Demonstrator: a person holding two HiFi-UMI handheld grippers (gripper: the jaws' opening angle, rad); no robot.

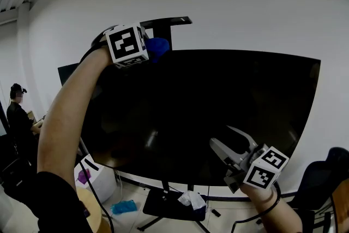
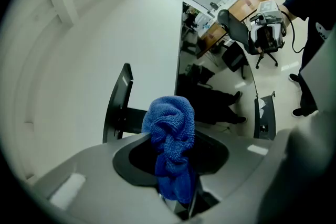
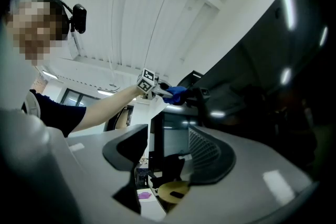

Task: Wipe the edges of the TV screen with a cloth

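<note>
Your left gripper (image 1: pixel 146 47) is up at eleven o'clock of the TV screen (image 1: pixel 207 112), your arm raised and the marker cube facing you. A bunched blue cloth (image 1: pixel 158 47) pokes from its front end, right at the screen's top edge. The black bracket (image 1: pixel 166 22) is just beside the cloth, at twelve o'clock of it. Your right gripper (image 1: pixel 220 135) is at five o'clock of the screen. Its jaws are apart with nothing between them, and they point toward ten o'clock in front of the lower glass. Below, a crumpled white rag (image 1: pixel 191 199) lies on the stand base (image 1: pixel 161 205), and a blue thing (image 1: pixel 124 207) lies on the floor at nine o'clock of the base. A person (image 1: pixel 19 117) stands well off at nine o'clock of the screen.
</note>
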